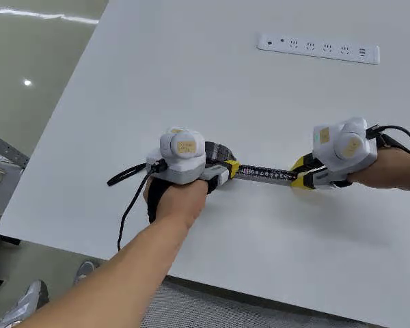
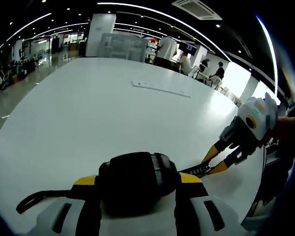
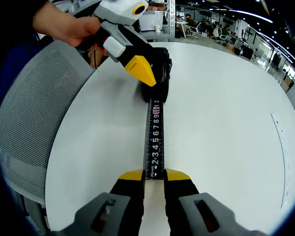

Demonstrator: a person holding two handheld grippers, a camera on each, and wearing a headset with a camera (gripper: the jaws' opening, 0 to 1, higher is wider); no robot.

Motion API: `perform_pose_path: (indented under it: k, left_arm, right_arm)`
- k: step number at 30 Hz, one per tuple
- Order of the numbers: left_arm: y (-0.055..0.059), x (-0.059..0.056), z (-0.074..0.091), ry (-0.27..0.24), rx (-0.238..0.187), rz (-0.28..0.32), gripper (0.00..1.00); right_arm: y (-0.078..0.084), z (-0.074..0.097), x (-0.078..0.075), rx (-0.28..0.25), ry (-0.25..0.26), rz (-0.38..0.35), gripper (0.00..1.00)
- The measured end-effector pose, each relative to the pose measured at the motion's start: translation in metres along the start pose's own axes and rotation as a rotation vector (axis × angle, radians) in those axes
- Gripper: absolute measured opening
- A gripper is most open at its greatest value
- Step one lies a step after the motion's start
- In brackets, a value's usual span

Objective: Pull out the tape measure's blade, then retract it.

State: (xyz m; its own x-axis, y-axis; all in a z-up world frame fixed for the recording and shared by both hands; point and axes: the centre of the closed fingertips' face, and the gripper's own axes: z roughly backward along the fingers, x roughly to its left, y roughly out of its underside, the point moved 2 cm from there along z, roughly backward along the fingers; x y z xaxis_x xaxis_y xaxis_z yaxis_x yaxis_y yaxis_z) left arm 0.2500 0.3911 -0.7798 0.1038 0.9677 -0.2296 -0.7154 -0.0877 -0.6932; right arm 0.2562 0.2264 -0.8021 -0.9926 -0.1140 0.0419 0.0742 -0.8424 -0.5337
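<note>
pull-out step, by my reading: left gripper (image 2: 137,183) clamped on the round black plastic tape measure case (image 3: 160,66) on the white table (image 1: 191,82), right gripper (image 3: 155,175) pinching the black numbered blade (image 3: 155,140), a short length out; next calls for a straight, level draw rightward.

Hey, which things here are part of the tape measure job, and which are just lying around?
In the job: tape measure, held in the left tongs; its blade, pinched by the right tongs.
Just lying about: power strip on the table; mesh chair beside it.
</note>
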Motion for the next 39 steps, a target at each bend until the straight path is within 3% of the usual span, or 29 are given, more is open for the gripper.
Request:
perform_pose_path:
  k: [39]
  left_arm:
    - [0.001, 0.001, -0.002, 0.01, 0.002, 0.01, 0.56]
  right_arm:
    - [-0.039, -0.031, -0.002, -0.068, -0.021, -0.008, 0.11]
